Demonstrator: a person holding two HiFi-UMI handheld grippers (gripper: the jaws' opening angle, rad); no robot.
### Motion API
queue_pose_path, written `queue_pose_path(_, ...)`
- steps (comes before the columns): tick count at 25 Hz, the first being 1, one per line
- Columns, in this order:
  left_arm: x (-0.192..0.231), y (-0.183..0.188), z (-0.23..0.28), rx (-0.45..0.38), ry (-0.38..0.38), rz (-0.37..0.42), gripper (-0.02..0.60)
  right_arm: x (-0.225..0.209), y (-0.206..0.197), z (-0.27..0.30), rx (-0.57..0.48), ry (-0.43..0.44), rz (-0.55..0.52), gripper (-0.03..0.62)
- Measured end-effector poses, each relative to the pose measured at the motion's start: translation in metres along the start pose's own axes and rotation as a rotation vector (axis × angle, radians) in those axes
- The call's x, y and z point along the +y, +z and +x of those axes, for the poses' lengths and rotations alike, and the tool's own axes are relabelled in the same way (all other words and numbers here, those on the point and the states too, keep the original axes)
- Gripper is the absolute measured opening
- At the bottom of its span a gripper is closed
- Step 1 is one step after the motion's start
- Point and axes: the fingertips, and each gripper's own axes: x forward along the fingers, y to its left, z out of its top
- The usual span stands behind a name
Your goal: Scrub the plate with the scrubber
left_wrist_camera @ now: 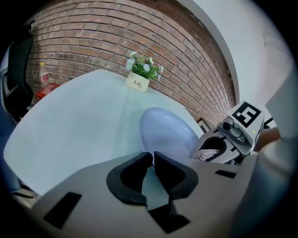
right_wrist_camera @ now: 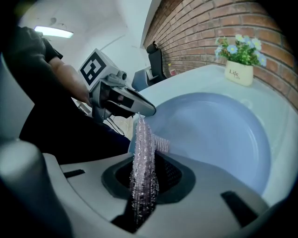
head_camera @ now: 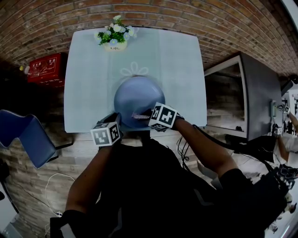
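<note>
- The right gripper (right_wrist_camera: 148, 174) pinches the scrubber (right_wrist_camera: 142, 148) tight, its free end poking out over the plate (head_camera: 137, 95), ready to rub, I'd say.
- The left gripper (left_wrist_camera: 152, 160) sits by the plate's near rim, jaws slightly apart and empty, probably placed to steady it.
- The plate lies on the table (head_camera: 88, 69).

A red brick wall (head_camera: 186, 11) runs across 12 o'clock behind a pale square table (head_camera: 88, 93). A blue plastic chair (head_camera: 28, 137) sits at 8 o'clock and a dark grey cabinet (head_camera: 258, 88) at 3 o'clock, both on brownish floor (head_camera: 28, 186). A ceiling strip light (right_wrist_camera: 53, 31) glows overhead.
</note>
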Motion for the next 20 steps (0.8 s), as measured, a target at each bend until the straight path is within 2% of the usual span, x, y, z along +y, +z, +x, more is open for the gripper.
queue_pose_path(7,-0.001,0.000,0.000,0.000,0.013,-0.034,0.055,0.007,0.002,0.003,-0.002,0.066,0.047,0.067)
queue_pose_path(13,0.003,-0.003,0.008,-0.033,-0.007,-0.059,0.055,0.021,0.011,0.007,-0.034,0.167,0.065,0.067)
queue_pose_path(20,0.001,0.002,0.000,-0.009,0.020,-0.058,0.055,0.024,0.035,0.003,-0.103,0.256,0.173,0.067)
